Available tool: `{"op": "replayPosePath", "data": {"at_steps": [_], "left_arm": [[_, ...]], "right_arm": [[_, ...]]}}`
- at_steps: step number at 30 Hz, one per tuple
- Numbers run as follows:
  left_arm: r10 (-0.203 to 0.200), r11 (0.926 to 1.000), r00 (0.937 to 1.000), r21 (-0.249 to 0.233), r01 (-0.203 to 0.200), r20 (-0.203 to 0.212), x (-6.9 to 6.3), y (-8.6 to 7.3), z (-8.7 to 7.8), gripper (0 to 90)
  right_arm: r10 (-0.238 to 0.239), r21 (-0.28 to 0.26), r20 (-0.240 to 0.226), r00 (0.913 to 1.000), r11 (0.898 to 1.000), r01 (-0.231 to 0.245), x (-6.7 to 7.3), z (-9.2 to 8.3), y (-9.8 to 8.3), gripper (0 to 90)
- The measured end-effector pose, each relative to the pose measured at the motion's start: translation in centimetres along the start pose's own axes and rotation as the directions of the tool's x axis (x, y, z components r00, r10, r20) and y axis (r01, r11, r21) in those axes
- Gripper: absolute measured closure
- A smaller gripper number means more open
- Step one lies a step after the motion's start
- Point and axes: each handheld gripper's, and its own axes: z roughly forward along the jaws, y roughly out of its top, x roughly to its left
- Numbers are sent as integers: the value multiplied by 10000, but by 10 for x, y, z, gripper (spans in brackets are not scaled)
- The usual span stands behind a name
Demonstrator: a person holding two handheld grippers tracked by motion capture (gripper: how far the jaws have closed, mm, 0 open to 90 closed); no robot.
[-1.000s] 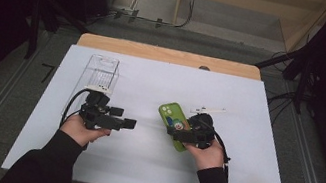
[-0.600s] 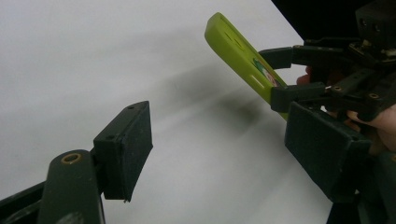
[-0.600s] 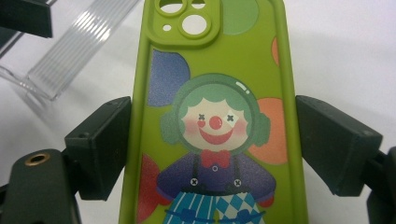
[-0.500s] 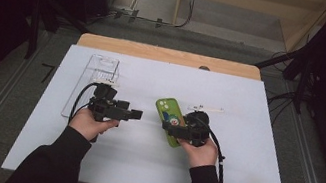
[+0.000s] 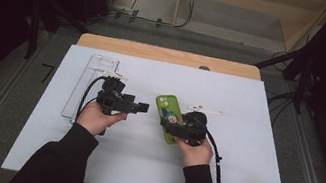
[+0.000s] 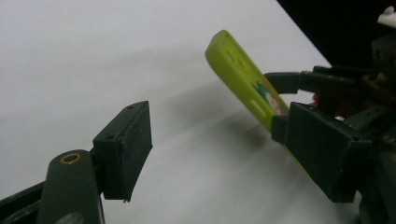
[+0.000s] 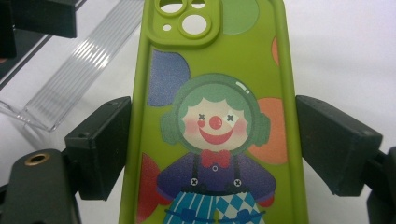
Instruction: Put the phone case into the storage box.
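I hold the green phone case (image 5: 168, 118) in my right gripper (image 5: 180, 127), its pads pinching the case across its two long edges. In the right gripper view the case (image 7: 215, 116) stands between my jaws with the printed clown facing the camera and the camera cut-out at the far end. It is lifted at an angle off the white table (image 5: 241, 156): in the left gripper view its free end (image 6: 238, 70) tilts up with a shadow beneath it.

My left gripper (image 5: 140, 108) sits just to the left of the case, jaws spread and nothing between them. From its own view the pads (image 6: 135, 140) point toward the case's raised end but stand apart from it.

So, as I judge it, the pick-up is done: the case is off the table and steady in one grip. What seems left is the two-handed part, bringing my left jaws onto the free end. The clear tray (image 5: 88, 86) lies at the far left, untouched, and a small white strip (image 5: 204, 110) lies beyond the case.
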Motion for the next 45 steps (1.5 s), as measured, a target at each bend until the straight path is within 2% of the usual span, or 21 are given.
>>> {"op": "replayPosePath", "data": {"at_steps": [6, 13, 23, 31, 35, 38, 41, 43, 45], "left_arm": [[-199, 9997, 9998, -171, 198, -71, -2, 5, 9, 237], [-216, 9996, 9996, -185, 213, -159, -7, 7, 19, 237], [-316, 9994, 9978, -167, 307, -583, -9, 9, 34, 238], [-355, 9993, 9962, -120, 347, -789, -14, 12, 47, 286], [-402, 9992, 9965, -29, 401, -740, -17, 13, 54, 312], [-591, 9982, 9961, -25, 591, -650, -17, 15, 56, 337], [-1023, 9948, 9935, -68, 1021, -500, -16, 17, 58, 362], [-1038, 9945, 9924, -202, 1026, -661, -15, 17, 58, 397], [-1200, 9928, 9911, -116, 1195, -577, -14, 17, 59, 405]], "right_arm": [[281, -198, -77, 9996, 9994, -283, 3, 6, -7, 141], [445, -484, -162, 9989, 9978, -452, 6, 9, -13, 141], [970, -1006, -428, 9944, 9898, -1009, 7, 11, -21, 141], [966, -1158, -493, 9941, 9880, -1018, 8, 12, -23, 141], [944, -1236, -514, 9942, 9873, -1001, 10, 11, -23, 141], [1001, -1289, -546, 9935, 9859, -1064, 11, 10, -23, 141], [982, -1407, -566, 9936, 9844, -1053, 11, 9, -23, 141], [990, -1425, -573, 9934, 9841, -1063, 11, 9, -23, 141], [975, -1462, -590, 9935, 9836, -1052, 11, 9, -24, 141]]}}
